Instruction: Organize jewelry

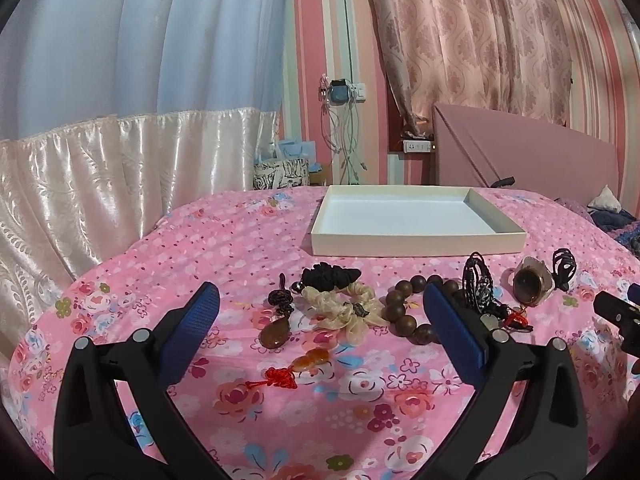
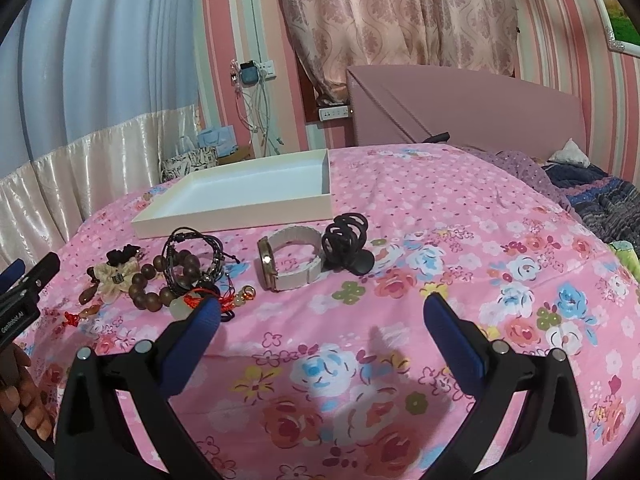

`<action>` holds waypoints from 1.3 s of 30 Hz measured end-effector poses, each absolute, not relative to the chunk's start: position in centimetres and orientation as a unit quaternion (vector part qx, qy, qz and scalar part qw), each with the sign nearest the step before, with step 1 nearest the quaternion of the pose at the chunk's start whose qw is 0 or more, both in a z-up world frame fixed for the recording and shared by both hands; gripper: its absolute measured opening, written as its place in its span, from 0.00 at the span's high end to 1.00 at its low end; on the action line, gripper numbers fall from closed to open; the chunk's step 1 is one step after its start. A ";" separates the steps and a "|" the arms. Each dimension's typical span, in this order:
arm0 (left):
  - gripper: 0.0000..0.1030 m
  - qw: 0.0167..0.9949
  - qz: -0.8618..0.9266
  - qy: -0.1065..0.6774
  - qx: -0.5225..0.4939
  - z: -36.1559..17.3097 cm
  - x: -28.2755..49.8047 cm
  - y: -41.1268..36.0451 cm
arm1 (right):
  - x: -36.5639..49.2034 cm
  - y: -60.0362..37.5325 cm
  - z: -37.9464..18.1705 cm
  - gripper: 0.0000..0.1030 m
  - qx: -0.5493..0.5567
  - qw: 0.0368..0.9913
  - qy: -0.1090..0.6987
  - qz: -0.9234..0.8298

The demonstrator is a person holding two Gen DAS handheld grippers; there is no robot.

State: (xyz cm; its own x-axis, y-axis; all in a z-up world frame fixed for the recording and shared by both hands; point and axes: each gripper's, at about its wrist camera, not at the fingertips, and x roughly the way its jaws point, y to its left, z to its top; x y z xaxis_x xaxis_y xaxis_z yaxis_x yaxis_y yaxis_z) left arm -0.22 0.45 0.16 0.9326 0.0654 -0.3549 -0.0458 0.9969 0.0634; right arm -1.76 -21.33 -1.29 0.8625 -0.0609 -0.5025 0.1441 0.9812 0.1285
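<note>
A shallow white box (image 1: 416, 240) (image 2: 224, 222) lies empty on the pink floral bedspread. In front of it lies a row of jewelry: a brown stone pendant (image 1: 275, 332), an orange charm on red cord (image 1: 310, 360), a cream scrunchie (image 1: 340, 308) (image 2: 114, 276), a black scrunchie (image 1: 330, 276), a wooden bead bracelet (image 1: 404, 312) (image 2: 164, 280), black cord bracelets (image 1: 478, 284) (image 2: 196, 248), a watch (image 1: 534, 284) (image 2: 286, 262) and a black hair claw (image 2: 346, 244). My left gripper (image 1: 320, 328) is open above the pendants. My right gripper (image 2: 320, 324) is open over bare cloth near the watch.
The bedspread (image 2: 440, 240) covers a bed with a pink headboard (image 2: 460, 108) at the back. Dark blankets (image 2: 608, 208) lie at the right. A patterned basket (image 1: 282, 174) stands beyond the bed's far edge by the curtains. A hand (image 2: 24, 396) shows at the left edge.
</note>
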 end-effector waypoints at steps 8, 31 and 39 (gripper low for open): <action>0.03 0.980 0.022 0.196 0.026 0.2 -0.2 0.8 | -2.0 -21.1 -1.0 0.02 0.077 0.963 0.251 -0.054; 0.03 0.952 -0.008 0.307 0.008 -2.7 1.6 5.2 | -0.7 -19.5 -1.4 0.02 0.034 0.955 0.290 -0.049; 0.03 0.941 -0.003 0.338 0.021 -2.7 4.1 6.0 | 0.1 -17.8 -1.3 0.02 0.045 0.948 0.316 -0.019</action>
State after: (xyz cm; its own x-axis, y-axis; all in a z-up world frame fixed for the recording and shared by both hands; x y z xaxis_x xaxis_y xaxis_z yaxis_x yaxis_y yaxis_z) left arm 4.11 5.98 -2.72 0.7721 0.0085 -0.6354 0.0199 0.9991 0.0376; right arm 0.11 -17.76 -1.32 0.8001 -0.0077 -0.5998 0.0643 0.9953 0.0729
